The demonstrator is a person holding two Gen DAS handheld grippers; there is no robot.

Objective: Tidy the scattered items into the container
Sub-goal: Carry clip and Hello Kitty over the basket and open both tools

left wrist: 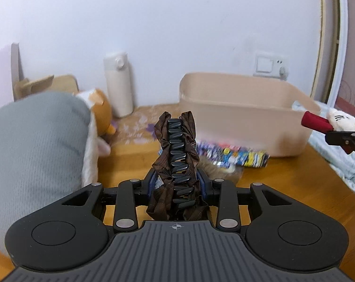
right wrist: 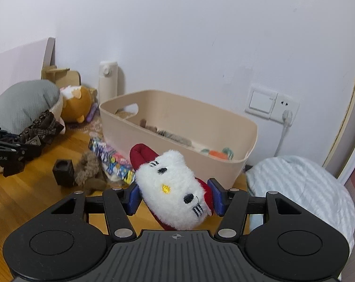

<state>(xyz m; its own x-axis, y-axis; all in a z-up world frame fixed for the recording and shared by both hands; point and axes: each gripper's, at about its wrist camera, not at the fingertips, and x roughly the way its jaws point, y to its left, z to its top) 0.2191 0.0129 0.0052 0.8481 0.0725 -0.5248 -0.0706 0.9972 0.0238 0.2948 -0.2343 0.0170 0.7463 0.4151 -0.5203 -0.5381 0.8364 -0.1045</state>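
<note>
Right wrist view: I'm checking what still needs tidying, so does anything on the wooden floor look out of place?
Yes. A colourful snack packet, a brown furry scrunchie and a small dark block lie scattered on the floor left of the beige container, not inside it. Nothing looks spilled or damaged.

container (right wrist: 177, 127): beige, plain
slipper (right wrist: 172, 188): white fluffy cat face, black eyes and whiskers, yellow nose, red lining
hair claw (left wrist: 177, 159): black teeth, brown patterned fabric
packet (right wrist: 111, 162): multicolour print, blue, yellow, pink
scrunchie (right wrist: 89, 171): brown, fuzzy
block (right wrist: 63, 172): black
bottle (right wrist: 108, 80): cream
cushion (left wrist: 34, 141): grey
cloth (right wrist: 304, 188): pale blue, white stripes
table (right wrist: 24, 199): orange-brown wood
</note>
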